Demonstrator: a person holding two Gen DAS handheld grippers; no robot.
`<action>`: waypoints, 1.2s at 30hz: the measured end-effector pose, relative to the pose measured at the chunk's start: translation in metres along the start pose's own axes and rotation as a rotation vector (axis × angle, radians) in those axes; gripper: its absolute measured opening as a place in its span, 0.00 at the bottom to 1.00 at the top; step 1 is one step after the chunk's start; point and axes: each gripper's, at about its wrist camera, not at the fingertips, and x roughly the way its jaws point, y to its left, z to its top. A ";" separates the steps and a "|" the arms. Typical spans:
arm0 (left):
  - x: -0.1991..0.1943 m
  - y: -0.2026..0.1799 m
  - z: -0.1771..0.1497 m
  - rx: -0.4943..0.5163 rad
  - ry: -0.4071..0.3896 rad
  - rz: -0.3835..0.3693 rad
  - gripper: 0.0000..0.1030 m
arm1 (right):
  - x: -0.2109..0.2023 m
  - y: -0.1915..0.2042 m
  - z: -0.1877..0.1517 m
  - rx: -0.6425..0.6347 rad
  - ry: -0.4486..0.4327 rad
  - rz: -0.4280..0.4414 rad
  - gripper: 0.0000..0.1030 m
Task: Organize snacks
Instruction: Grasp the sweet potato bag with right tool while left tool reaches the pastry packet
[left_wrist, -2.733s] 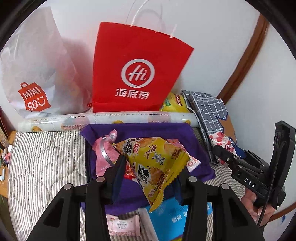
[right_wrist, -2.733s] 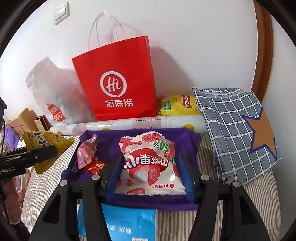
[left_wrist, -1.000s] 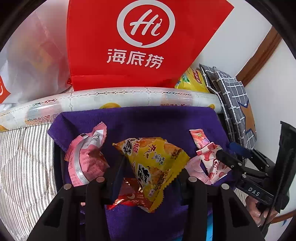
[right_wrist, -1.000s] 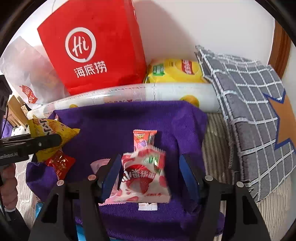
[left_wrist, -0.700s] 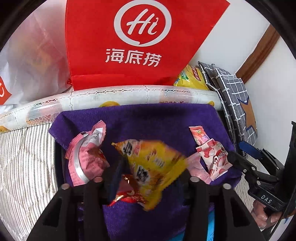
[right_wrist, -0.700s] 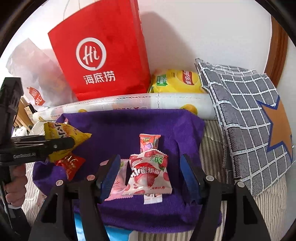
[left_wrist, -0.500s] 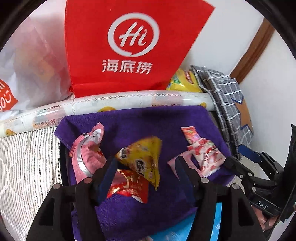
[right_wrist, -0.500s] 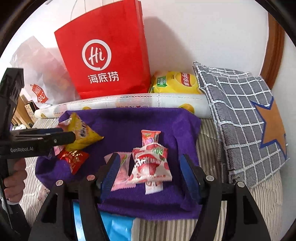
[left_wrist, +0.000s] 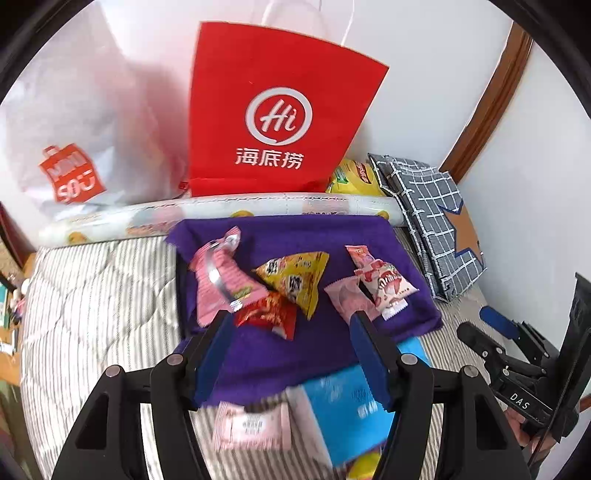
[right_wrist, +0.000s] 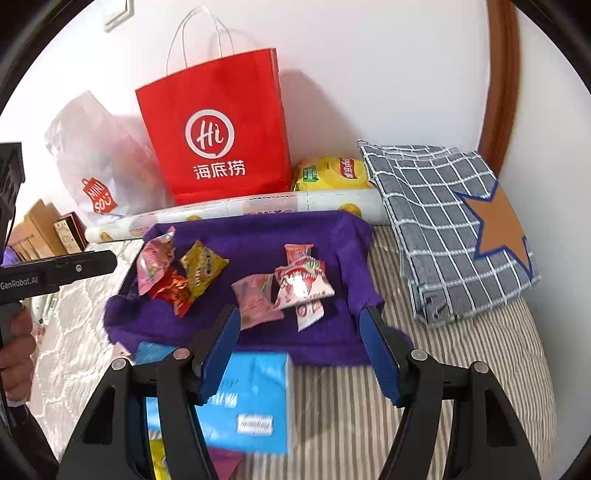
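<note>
On the purple cloth (left_wrist: 332, 236) we see two clusters of snacks: at the left a pink packet (left_wrist: 218, 277), a red packet (left_wrist: 271, 317) and a yellow packet (left_wrist: 295, 277) overlapping; at the right a strawberry packet (left_wrist: 384, 284) among small pink ones. We judge sorting partly done: a pink packet (left_wrist: 251, 424) and blue pack (right_wrist: 251, 398) lie near, off the cloth, blurred and partly hidden. Left claw (left_wrist: 291, 350) and right claw (right_wrist: 299, 350) both gape, empty.

red paper bag (left_wrist: 280, 110) | white plastic bag (left_wrist: 74, 122) | grey checked cloth (right_wrist: 450, 221) against wall
</note>
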 end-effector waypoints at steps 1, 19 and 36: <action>-0.004 0.000 -0.003 -0.003 -0.003 0.000 0.61 | -0.003 0.001 -0.003 -0.001 0.007 0.005 0.65; -0.051 0.021 -0.065 -0.055 -0.012 0.005 0.61 | -0.014 0.043 -0.080 0.029 0.169 0.116 0.71; -0.056 0.036 -0.091 -0.087 0.002 0.001 0.61 | 0.010 0.064 -0.105 0.086 0.320 0.163 0.78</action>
